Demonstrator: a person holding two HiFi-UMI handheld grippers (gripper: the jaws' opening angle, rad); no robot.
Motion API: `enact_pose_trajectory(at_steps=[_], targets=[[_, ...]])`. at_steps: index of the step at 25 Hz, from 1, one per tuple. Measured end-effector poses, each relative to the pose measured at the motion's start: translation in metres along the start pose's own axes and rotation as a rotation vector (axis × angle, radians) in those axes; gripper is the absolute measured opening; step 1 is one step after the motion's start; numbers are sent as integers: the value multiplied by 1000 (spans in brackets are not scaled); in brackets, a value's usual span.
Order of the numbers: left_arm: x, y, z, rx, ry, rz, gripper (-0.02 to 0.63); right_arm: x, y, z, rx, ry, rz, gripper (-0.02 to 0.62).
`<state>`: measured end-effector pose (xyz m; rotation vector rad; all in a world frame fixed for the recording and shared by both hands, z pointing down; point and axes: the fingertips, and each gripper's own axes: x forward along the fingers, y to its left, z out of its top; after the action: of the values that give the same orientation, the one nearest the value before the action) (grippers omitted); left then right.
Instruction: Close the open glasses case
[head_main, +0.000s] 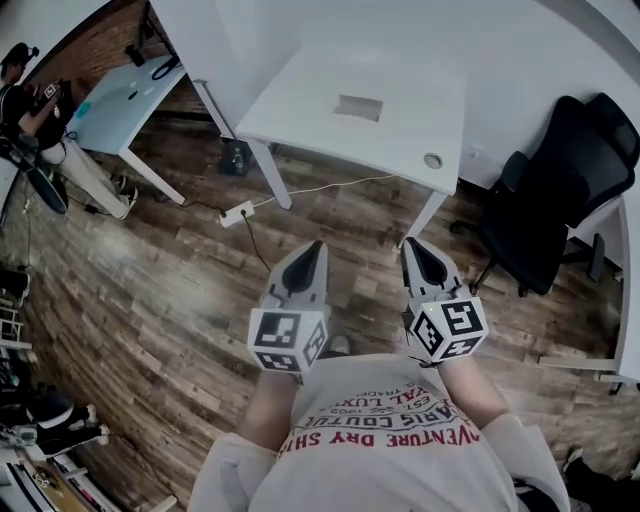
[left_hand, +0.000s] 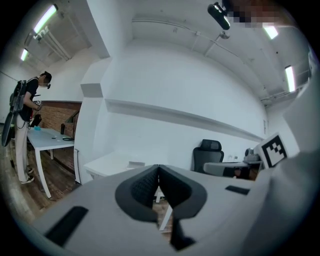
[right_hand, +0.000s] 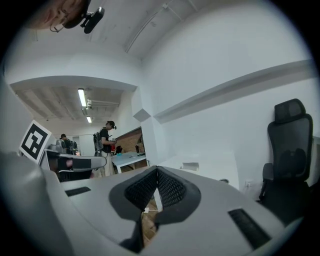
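A small grey glasses case (head_main: 358, 107) lies near the middle of the white table (head_main: 300, 100), well ahead of both grippers. It is too far off to tell how its lid stands. It also shows as a small grey shape, the case (left_hand: 135, 163) in the left gripper view and the case (right_hand: 190, 166) in the right gripper view. My left gripper (head_main: 318, 246) and right gripper (head_main: 410, 244) are held side by side over the wooden floor, short of the table. Both are shut with nothing in them: left gripper (left_hand: 158, 168), right gripper (right_hand: 157, 169).
A black office chair (head_main: 560, 200) stands right of the table. A white power strip (head_main: 237, 213) with its cable lies on the floor before the table legs. Another table (head_main: 120, 100) and a person (head_main: 30, 100) are at the far left.
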<state>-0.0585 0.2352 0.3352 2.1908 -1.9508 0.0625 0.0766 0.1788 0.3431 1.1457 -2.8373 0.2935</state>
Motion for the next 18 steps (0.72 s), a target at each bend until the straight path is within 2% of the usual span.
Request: enact_pose_trajectory(at_steps=[7,13,18], targets=[[13,65,-4,-39,8,19,5,51,21,-13,-18,51,-2,12],[41,96,-19,-70,43,52,5,100,4,-32,6,99,14,12],[90,126,-13,-84,48,93,5,165,-22,-31,8,122,57,12]])
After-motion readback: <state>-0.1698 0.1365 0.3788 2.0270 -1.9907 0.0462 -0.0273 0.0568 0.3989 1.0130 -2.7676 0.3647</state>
